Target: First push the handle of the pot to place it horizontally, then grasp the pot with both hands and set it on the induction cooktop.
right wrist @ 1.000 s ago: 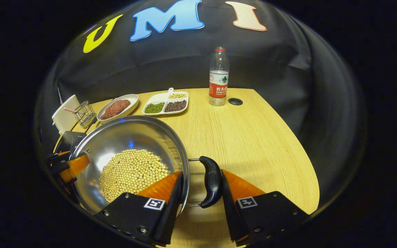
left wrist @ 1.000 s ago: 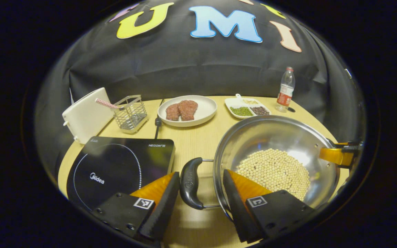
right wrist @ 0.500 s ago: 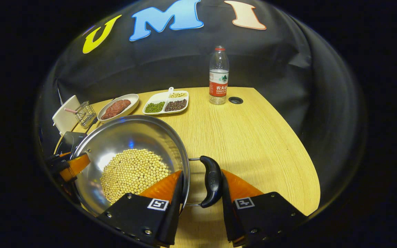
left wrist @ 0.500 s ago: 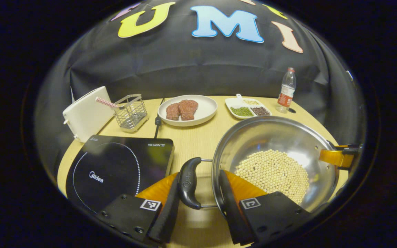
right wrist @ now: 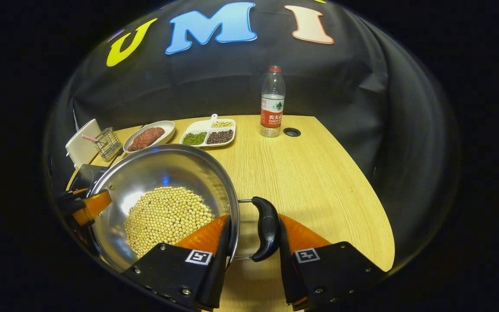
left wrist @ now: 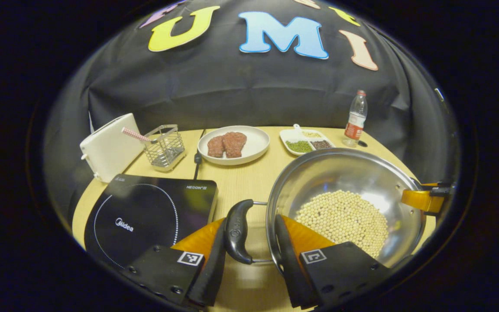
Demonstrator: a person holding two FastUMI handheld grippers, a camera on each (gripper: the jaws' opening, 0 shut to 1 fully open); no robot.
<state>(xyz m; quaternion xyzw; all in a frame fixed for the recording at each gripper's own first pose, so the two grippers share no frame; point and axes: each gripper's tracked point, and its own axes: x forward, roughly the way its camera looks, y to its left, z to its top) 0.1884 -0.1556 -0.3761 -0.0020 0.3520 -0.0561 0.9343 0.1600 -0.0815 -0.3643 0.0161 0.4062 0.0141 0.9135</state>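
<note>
Pot (left wrist: 353, 173), steel, holding pale beans (left wrist: 345, 219); sits on the wooden surface (right wrist: 319, 182) just right of the induction cooktop (left wrist: 145, 212). Two black side handles, one (left wrist: 237, 232) clamped between the left gripper (left wrist: 249, 255) jaws, the other (right wrist: 267, 227) clamped between the right gripper (right wrist: 251, 255) jaws. Beyond: plate of meat (left wrist: 232, 145), divided dish (right wrist: 208, 132), water bottle (right wrist: 271, 104), wire basket (left wrist: 163, 145).

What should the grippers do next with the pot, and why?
Probably lift the pot a little and carry it toward the cooktop. The left gripper brackets one handle, the right gripper the other handle, each with a finger inside the rim, and the beans call for keeping it level.
</note>
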